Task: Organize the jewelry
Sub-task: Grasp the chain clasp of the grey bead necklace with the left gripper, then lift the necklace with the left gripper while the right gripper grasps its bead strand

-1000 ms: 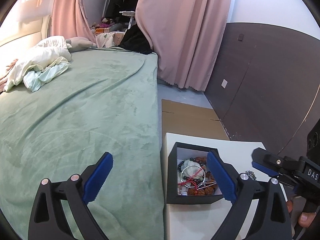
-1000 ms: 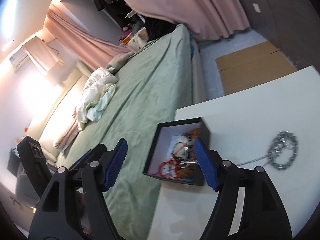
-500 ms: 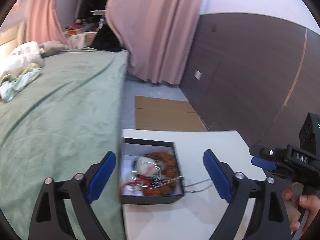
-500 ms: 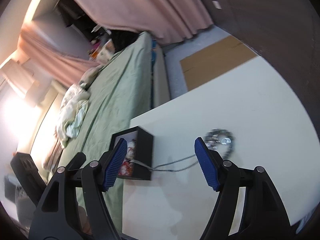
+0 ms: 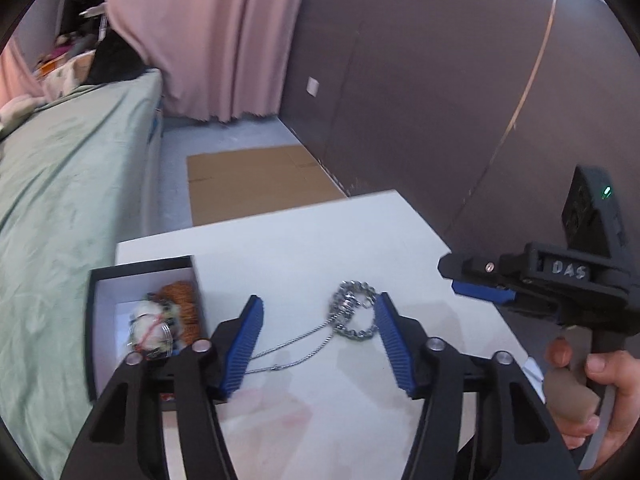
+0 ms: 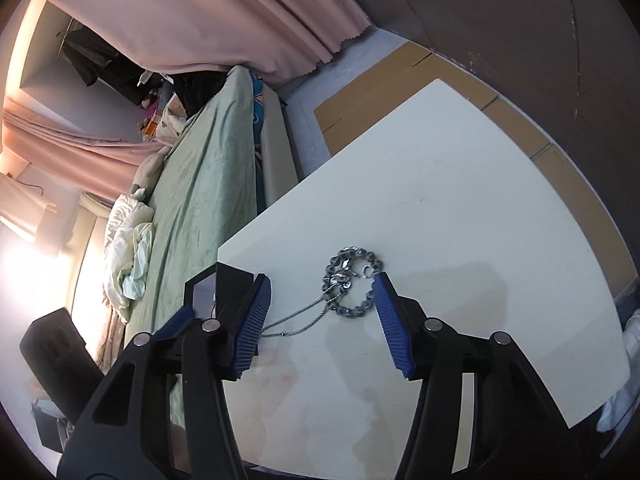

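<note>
A silver chain necklace (image 5: 351, 312) lies coiled on the white table (image 5: 320, 240), its thin tail running left toward a black jewelry box (image 5: 140, 272). The box holds orange beads, a red cord and metal bangles. My left gripper (image 5: 318, 340) is open and empty, its blue pads either side of the chain, just short of it. In the right wrist view the same necklace (image 6: 352, 284) lies between the open pads of my right gripper (image 6: 320, 320), which is empty. The box corner (image 6: 224, 280) shows behind its left finger. The right gripper body (image 5: 540, 280) shows at the left view's right edge.
A bed with a green cover (image 5: 60, 184) runs along the table's left side. Flat cardboard (image 5: 256, 180) lies on the floor beyond the table. A dark wall panel (image 5: 440, 100) stands to the right, pink curtains (image 5: 208, 32) behind.
Both grippers swung right, from over the box to over the silver necklace. The left gripper's jaws have narrowed somewhat. The necklace has not moved.
</note>
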`<state>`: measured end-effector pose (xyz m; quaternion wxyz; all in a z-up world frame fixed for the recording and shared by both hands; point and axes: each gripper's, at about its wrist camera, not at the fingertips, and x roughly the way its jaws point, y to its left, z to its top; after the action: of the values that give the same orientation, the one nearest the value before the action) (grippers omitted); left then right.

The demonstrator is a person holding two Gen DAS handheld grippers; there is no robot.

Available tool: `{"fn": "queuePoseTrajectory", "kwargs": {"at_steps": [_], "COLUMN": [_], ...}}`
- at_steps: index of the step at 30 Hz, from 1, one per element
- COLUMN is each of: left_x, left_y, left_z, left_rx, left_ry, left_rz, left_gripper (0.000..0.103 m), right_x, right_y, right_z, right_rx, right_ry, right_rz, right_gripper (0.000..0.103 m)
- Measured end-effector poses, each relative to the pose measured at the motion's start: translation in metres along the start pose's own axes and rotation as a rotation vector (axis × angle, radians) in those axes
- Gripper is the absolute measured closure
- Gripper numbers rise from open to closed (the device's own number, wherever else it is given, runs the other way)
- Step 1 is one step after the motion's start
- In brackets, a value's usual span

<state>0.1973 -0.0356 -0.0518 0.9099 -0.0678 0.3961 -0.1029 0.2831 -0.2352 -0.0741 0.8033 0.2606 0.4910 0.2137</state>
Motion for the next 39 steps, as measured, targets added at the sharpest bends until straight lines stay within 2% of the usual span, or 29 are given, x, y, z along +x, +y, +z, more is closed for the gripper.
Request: {"fn": "queuePoseTrajectory", "kwargs": {"at_steps": [2,5,8,17,27,33,35,39], "left_x": [0.012,0.035,0.058,0.103,0.147,0.150,0.149,0.141], "left_y": [-0.007,-0.019,-0.026,-0.036,-0.032,-0.038,-0.037,-0.032], "left_z": [0.003,0.007,0.007,-0.008,-0.010,-0.013,-0.013,-0.016], "left_rx": [0.016,0.038,0.057,0.148,0.163,0.212,0.225,0.219], "left_ry": [0.026,0.072,0.105,0.126,0.163,0.152,0.152,0.173], "left_rz": [-0.019,-0.068,-0.086,-0.108,-0.040,-0.001,0.026,0.028], "left_gripper": [0.062,0.068,0.071,0.074,0.075,0.074,0.085,0.092], "right_x": [-0.003,-0.007,-0.011,-0.007,0.007,0.017,0.018,0.017], "right_y": [-0.003,-0.011,-0.020,-0.030,-0.033,-0.028,-0.027,-0.028], "right_z": [0.003,0.005,0.008,0.014,0.019,0.017,0.016,0.015], "right_rx": [0.014,0.047,0.080,0.103,0.088,0.068,0.061,0.065], "right_ry": [-0.009,-0.019,-0.032,-0.029,-0.002,0.023,0.027,0.026], "right_rz": [-0.002,-0.002,-0.002,-0.016,-0.042,-0.045,-0.050,-0.063], "right_gripper": [0.048,0.049,0.051,0.051,0.051,0.051,0.051,0.051]}}
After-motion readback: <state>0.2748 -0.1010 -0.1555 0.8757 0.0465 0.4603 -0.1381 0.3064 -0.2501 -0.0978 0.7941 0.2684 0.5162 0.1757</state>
